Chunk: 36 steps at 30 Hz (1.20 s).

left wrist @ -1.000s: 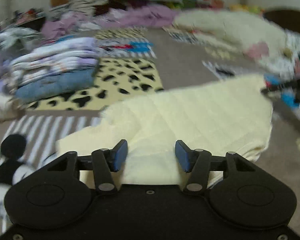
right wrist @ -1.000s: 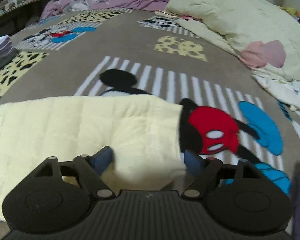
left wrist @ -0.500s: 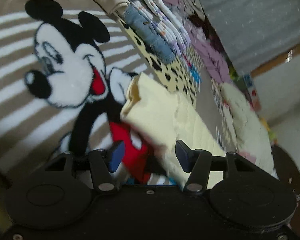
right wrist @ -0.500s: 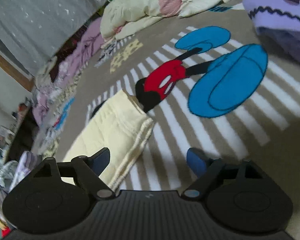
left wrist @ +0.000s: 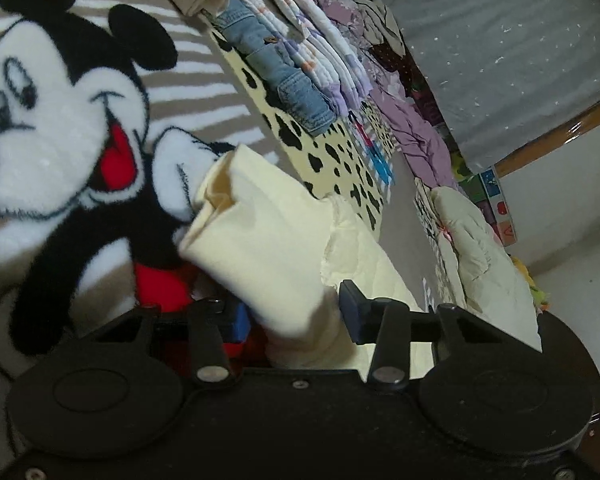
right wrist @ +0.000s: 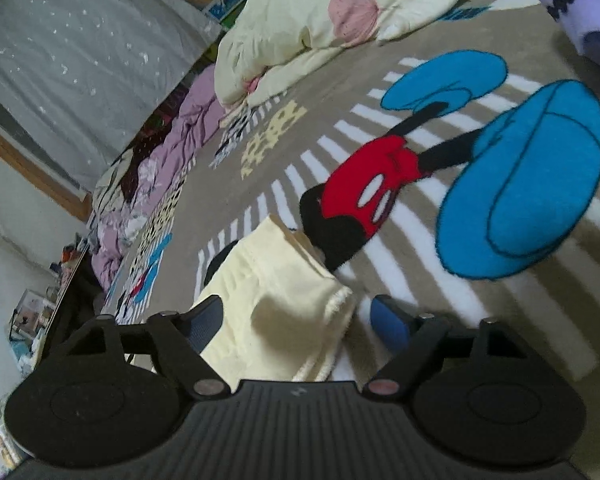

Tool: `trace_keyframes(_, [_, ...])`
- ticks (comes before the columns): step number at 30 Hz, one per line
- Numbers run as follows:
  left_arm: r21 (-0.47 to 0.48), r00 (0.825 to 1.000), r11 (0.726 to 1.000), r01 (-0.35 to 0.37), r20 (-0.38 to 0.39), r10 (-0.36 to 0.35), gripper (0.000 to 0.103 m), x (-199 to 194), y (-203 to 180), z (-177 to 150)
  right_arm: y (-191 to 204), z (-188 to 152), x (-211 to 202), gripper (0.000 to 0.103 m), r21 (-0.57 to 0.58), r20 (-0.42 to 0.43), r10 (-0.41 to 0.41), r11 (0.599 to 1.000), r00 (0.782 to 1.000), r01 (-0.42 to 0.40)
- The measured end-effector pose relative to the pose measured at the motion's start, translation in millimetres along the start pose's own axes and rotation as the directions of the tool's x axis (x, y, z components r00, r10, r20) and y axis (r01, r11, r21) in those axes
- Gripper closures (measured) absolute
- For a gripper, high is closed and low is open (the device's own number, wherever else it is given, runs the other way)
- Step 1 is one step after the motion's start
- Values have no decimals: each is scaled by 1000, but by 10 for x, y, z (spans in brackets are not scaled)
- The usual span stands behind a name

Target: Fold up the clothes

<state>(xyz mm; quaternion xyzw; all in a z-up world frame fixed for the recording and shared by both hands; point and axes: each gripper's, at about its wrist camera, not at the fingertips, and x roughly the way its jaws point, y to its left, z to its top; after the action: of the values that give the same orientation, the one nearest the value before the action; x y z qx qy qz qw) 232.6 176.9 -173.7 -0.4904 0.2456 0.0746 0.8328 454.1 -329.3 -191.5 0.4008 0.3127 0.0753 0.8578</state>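
Note:
A pale yellow garment lies on the Mickey Mouse blanket. In the left wrist view its folded end with an open cuff reaches between the fingers of my left gripper, whose jaws stand open around the cloth without pinching it. In the right wrist view the garment's other end lies between the open fingers of my right gripper; the cloth touches neither pad clearly.
A stack of folded clothes with jeans sits at the far left of the bed. Purple clothes and a cream duvet pile along the back. A lilac item lies at the right.
Both grippers swung from a flat view over the spread garment to tilted positions at its two ends. The garment now looks narrower and doubled over, and has come between both pairs of fingers.

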Motion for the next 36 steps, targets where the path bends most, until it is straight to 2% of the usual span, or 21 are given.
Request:
trace_keyframes(2, [-18, 1000, 1000, 9, -5, -9, 62, -22, 9, 3, -30, -39, 36, 47, 52, 1, 28, 998, 1000, -28])
trace_keyframes(4, [-23, 1000, 1000, 11, -11, -11, 63, -29, 16, 9, -40, -92, 77, 54, 81, -2, 38, 996, 999, -38])
trace_keyframes(6, [-27, 1000, 1000, 10, -18, -10, 63, -24, 26, 22, -15, -123, 88, 55, 71, 9, 31, 997, 999, -31])
trace_keyframes(8, [-24, 1000, 1000, 6, -23, -7, 69, -26, 18, 28, -26, -120, 87, 74, 96, 19, 23, 995, 1000, -25])
trace_keyframes(10, [-22, 1000, 1000, 3, -24, -4, 78, -46, 9, 34, -43, -119, 75, 78, 130, 27, 26, 991, 999, -29])
trace_keyframes(12, [-4, 1000, 1000, 8, -23, -8, 90, -107, -28, 44, 8, -132, 37, 81, 117, 43, 18, 993, 999, -23])
trace_keyframes(18, [70, 998, 997, 20, -62, -16, 92, -521, -245, 23, 305, -143, -411, 83, 56, 85, -36, 998, 996, 32])
trace_keyframes(20, [87, 996, 996, 30, -83, -23, 93, -757, -280, -12, 399, -158, -729, 83, 21, 85, -52, 999, 995, 51])
trace_keyframes(23, [107, 995, 994, 37, -97, -27, 94, -1027, -246, -98, 382, -254, -1367, 83, 32, 80, -69, 997, 994, 67])
trace_keyframes(24, [116, 993, 993, 7, -114, 6, 93, -1053, -192, -147, 341, -316, -1586, 83, 36, 84, -73, 997, 994, 70])
trace_keyframes(25, [131, 990, 991, -18, -139, 36, 93, -1021, -121, -196, 301, -388, -1729, 81, 13, 80, -104, 995, 991, 103])
trace_keyframes(26, [146, 984, 988, -43, -164, 67, 85, -987, -49, -244, 251, -473, -1824, 69, -28, 70, -156, 987, 985, 158])
trace_keyframes(27, [123, 973, 989, -86, -201, 110, 74, -943, 60, -282, 200, -558, -1919, 54, -69, 63, -208, 975, 976, 212])
trace_keyframes(28, [72, 968, 991, -110, -217, 124, 68, -955, 179, -319, 91, -642, -1987, 22, -84, 48, -272, 958, 961, 276])
trace_keyframes(29, [47, 973, 995, -87, -209, 95, 59, -996, 237, -339, -115, -725, -2060, 17, -37, 29, -327, 944, 945, 328])
trace_keyframes(30, [45, 976, 997, -68, -204, 75, 56, -1036, 263, -364, -319, -788, -2163, 18, 40, 22, -320, 947, 947, 318])
trace_keyframes(32, [46, 978, 997, -65, -195, 73, 56, -1089, 276, -413, -656, -884, -2374, 25, 186, 35, -223, 959, 974, 213])
trace_keyframes(33, [44, 979, 997, -62, -192, 69, 56, -1107, 280, -436, -824, -932, -2479, 25, 256, 47, -174, 954, 984, 157])
trace_keyframes(36, [39, 980, 997, -69, -186, 75, 56, -1125, 244, -464, -1037, -1031, -2604, 25, 355, 64, -89, 933, 994, 61])
